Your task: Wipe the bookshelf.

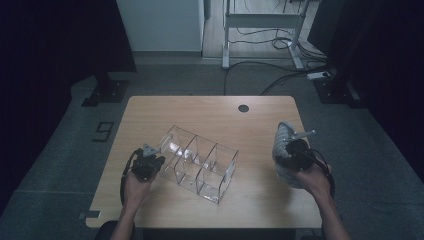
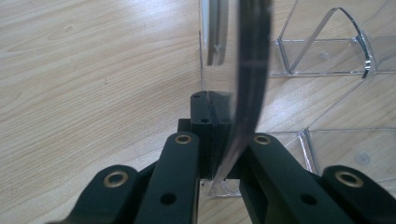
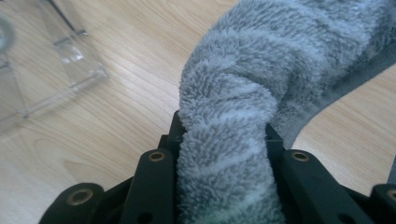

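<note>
Clear plastic organiser (image 1: 200,164) w/ three open compartments sits roughly mid-table (image 1: 210,107), angled diagonally; it's the landmark here.

Left gripper (image 1: 149,159) is at the organiser's left end, touching it. In the left gripper view the jaws are closed tight on the organiser's thin clear wall (image 2: 250,93), pads pinching it from both sides, so the wall edge runs up between them. More compartments of the organiser (image 2: 327,56) show just beyond, to the right in that view, resting on the wood.

Right gripper (image 1: 290,145) is well to the right of the organiser, apart from it, near the table's right edge. It holds a rolled grey striped towel (image 1: 284,152); towel bulges above and below the hand in the high view. In the right gripper view the jaws are partly closed, clamped on the fluffy towel (image 3: 233,107), which fills the gap between them. A corner of the organiser (image 3: 56,56) shows at upper left in that view, not touching the towel.
</note>
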